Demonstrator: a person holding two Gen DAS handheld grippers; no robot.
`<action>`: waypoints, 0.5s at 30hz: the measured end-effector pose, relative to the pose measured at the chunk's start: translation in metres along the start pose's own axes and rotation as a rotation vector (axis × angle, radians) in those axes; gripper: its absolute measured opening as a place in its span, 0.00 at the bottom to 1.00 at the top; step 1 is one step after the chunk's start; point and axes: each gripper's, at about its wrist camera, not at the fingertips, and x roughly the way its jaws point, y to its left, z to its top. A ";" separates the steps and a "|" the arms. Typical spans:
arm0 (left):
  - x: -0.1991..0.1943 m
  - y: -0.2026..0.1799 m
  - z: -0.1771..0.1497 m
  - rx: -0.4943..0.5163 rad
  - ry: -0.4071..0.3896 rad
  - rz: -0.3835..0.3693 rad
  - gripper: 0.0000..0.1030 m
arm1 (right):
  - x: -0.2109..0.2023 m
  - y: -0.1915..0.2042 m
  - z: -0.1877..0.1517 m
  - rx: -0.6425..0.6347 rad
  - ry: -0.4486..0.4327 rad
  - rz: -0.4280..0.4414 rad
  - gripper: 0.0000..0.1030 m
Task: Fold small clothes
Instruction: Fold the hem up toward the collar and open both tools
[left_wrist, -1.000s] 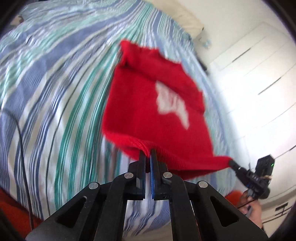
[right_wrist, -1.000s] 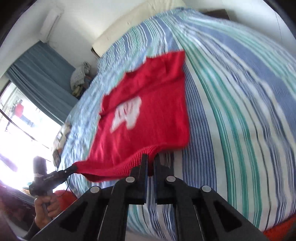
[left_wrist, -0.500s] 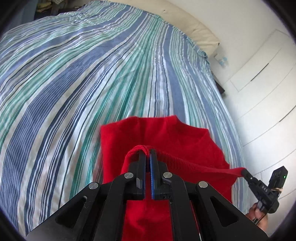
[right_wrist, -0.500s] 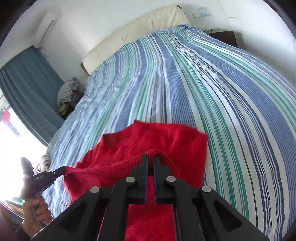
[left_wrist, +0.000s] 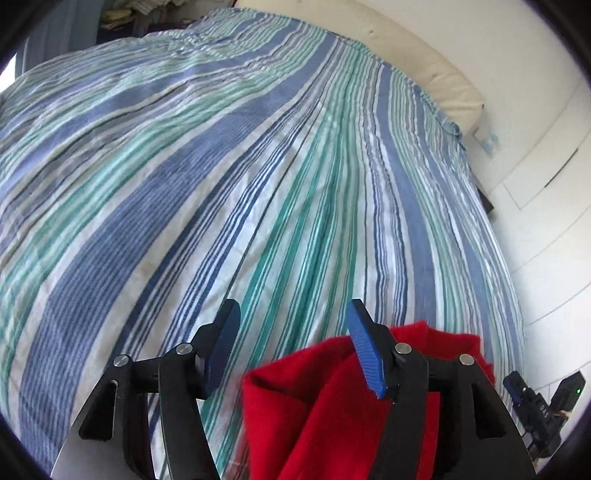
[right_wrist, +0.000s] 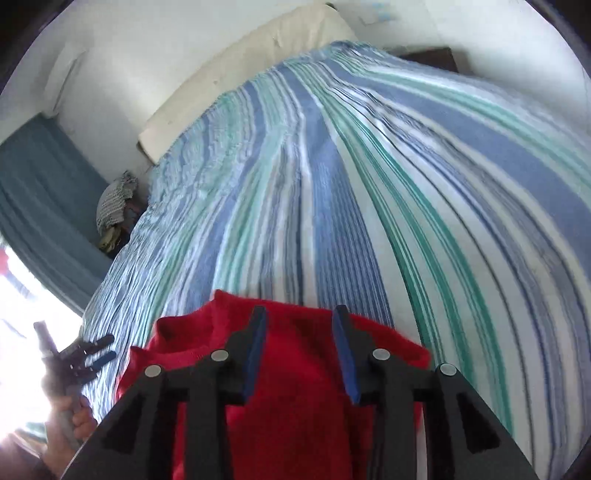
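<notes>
A small red knit garment (left_wrist: 325, 406) lies folded over on the striped bedspread (left_wrist: 258, 184) near the bed's front edge. My left gripper (left_wrist: 291, 317) is open and empty, with the garment just below and to the right of its fingers. In the right wrist view the garment (right_wrist: 295, 398) lies under my right gripper (right_wrist: 300, 314), which is open and empty above it. The left gripper also shows at the far left of the right wrist view (right_wrist: 92, 354), and the right gripper at the far right of the left wrist view (left_wrist: 532, 402).
The blue, green and white striped bedspread (right_wrist: 369, 184) covers the whole bed. A cream headboard cushion (right_wrist: 240, 66) runs along the far end. A pile of clothes (right_wrist: 114, 206) sits by the blue curtain (right_wrist: 37, 192). White cupboard doors (left_wrist: 554, 184) stand to the right.
Both grippers were shut on the garment's hem and held it up. They carried the hem over and down, then opened and let go. The garment now lies folded on the bed.
</notes>
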 end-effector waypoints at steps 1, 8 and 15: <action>-0.016 -0.005 -0.008 0.040 -0.017 -0.018 0.61 | -0.009 0.011 -0.004 -0.061 0.007 0.009 0.36; -0.010 -0.043 -0.100 0.386 0.114 -0.031 0.65 | -0.030 0.047 -0.089 -0.379 0.230 0.089 0.36; -0.043 -0.011 -0.102 0.174 0.082 0.040 0.79 | -0.104 0.016 -0.114 -0.273 0.149 -0.066 0.41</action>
